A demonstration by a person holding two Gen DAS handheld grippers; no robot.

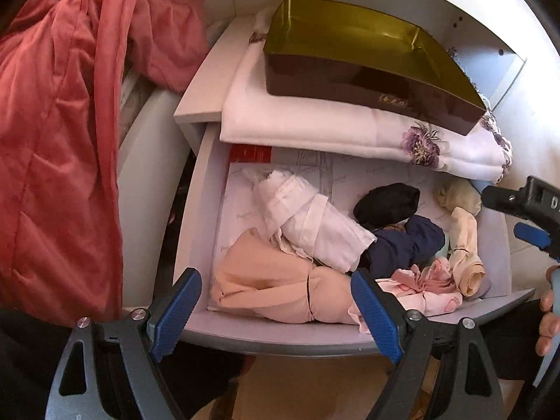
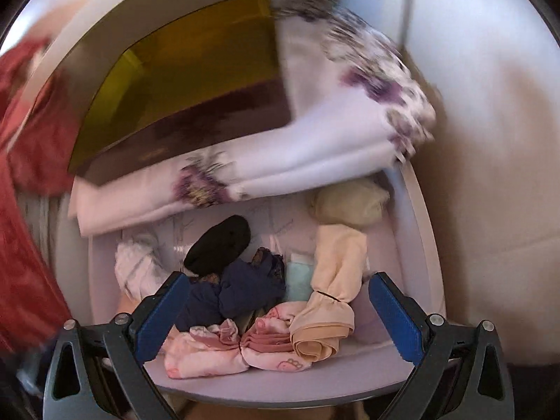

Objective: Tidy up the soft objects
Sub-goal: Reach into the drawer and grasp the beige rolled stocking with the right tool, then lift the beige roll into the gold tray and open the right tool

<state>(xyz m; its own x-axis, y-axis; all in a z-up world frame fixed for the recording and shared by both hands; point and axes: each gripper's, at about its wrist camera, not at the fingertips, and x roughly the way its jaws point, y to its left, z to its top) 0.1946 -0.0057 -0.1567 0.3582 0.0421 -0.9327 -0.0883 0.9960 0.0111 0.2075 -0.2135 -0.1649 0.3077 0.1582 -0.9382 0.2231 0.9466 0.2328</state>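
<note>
Blue-padded left gripper (image 1: 276, 311) and right gripper (image 2: 281, 315), fingers spread, empty, hovering over drawer (image 1: 280, 339) of rolled socks (image 2: 325, 297)

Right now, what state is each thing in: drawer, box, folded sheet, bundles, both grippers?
Drawer: pulled open, bundles inside.
Box: lidless, empty, sitting on the folded sheet.
Folded sheet: folded, overhanging the drawer's back.
White bundle: rolled.
Black bundle: balled up.
Cream stocking: tied mid-length, end rolled.
Left gripper: open, empty.
Right gripper: open, empty.
</note>
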